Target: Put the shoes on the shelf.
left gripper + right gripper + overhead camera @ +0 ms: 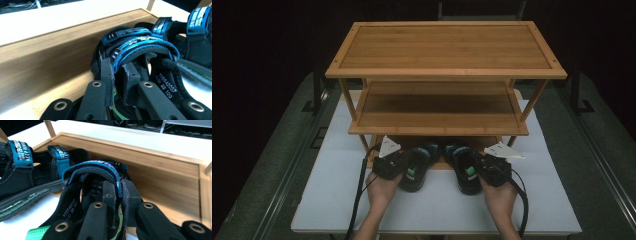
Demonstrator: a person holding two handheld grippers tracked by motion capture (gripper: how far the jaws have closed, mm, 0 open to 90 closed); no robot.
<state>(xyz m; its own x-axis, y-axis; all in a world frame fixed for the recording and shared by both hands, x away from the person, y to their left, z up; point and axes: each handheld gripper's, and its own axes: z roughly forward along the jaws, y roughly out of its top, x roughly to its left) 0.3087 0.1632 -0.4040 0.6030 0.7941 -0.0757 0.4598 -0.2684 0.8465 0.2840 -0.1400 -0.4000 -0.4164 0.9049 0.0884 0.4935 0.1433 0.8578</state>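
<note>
**Both sandals gripped at the rack's bottom shelf**

Left tongs (408, 168) are clamping the heel strap of the left sandal (418, 167); right tongs (473, 169) are doing the same on the right sandal (462, 167). Both jaw pairs are narrow, pinching strap. The sandals are sitting side by side, heels over the white tabletop (332, 200), toes on the bottom shelf (160, 180) of the wooden rack (444, 47). Likely step: sliding the pair in or pulling it out; can't tell which. Next move needs a level, even travel on both.
</note>
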